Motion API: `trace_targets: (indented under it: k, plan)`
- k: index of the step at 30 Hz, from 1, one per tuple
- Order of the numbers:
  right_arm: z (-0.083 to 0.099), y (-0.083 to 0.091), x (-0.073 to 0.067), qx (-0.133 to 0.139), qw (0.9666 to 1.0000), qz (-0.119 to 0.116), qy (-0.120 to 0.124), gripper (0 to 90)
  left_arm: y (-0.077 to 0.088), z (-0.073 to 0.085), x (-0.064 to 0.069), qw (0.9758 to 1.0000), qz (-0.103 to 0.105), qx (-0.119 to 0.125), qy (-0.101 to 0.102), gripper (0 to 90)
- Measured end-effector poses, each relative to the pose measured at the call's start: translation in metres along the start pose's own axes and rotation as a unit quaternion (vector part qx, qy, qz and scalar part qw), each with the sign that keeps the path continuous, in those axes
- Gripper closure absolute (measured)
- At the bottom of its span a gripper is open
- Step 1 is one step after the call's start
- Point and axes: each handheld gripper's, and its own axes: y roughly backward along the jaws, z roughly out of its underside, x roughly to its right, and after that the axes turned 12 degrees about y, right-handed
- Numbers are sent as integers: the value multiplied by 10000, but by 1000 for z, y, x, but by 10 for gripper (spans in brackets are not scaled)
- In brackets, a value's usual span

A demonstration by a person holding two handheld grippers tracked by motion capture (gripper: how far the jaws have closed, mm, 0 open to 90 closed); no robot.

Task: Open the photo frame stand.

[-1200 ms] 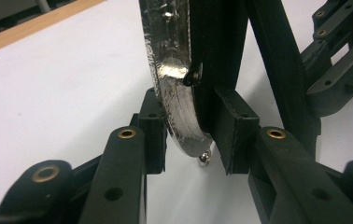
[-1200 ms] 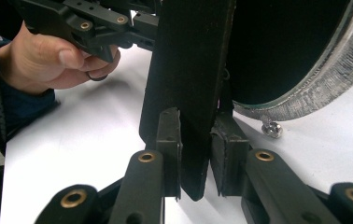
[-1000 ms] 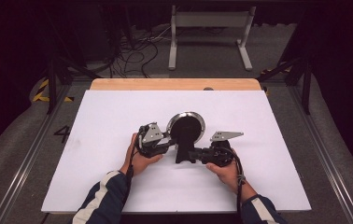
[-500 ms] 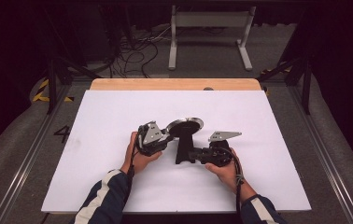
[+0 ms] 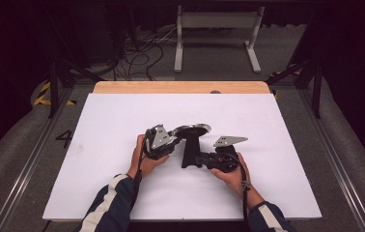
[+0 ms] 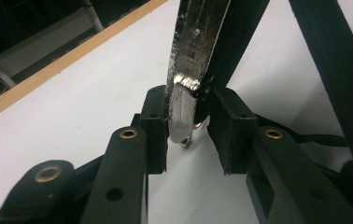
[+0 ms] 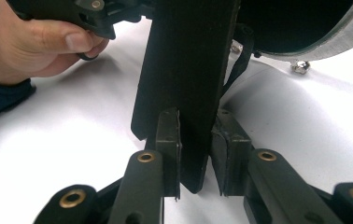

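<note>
A round disc (image 5: 192, 129) with a grey metal rim sits on top of a flat black stand (image 5: 190, 151) in the middle of the white board. It lies tilted, so it looks like a thin oval. My left gripper (image 5: 176, 136) comes in from the left. In the left gripper view its pads (image 6: 158, 126) are shut on the disc's metal rim (image 6: 193, 42). My right gripper (image 5: 201, 159) comes in from the right, low down. In the right gripper view it (image 7: 195, 154) is shut on the black stand (image 7: 188, 70), with the disc (image 7: 314, 42) above.
The white board (image 5: 98, 183) covers the table, with a wooden strip (image 5: 180, 87) along its far edge. Metal rails run down both sides. Cables and a white frame (image 5: 217, 29) lie on the floor beyond. The person's left hand (image 7: 34, 46) shows in the right gripper view.
The disc has tipped from facing the camera as a full circle to lying nearly flat as a thin oval. Both hands have stayed about where they were.
</note>
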Motion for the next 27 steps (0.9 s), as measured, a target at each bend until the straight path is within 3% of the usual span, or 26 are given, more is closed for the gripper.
trace_targets:
  k: [13, 19, 26, 27]
  plan:
    - [1, 1, -1, -70, 9999, 98, 74, 761, 2, 0, -2, 9999, 85, -59, 60, 681]
    - [0, 5, -2, -20, 9998, 157, 97, 745, 8, -1, -5, 9998, 93, -87, 121, 605]
    - [-2, 13, -7, -1, 9993, 256, 289, 733, 27, -4, -6, 9995, 255, -159, 86, 533]
    - [-3, 15, -8, -2, 9991, 293, 306, 719, 31, -4, -5, 9993, 274, -237, 5, 522]
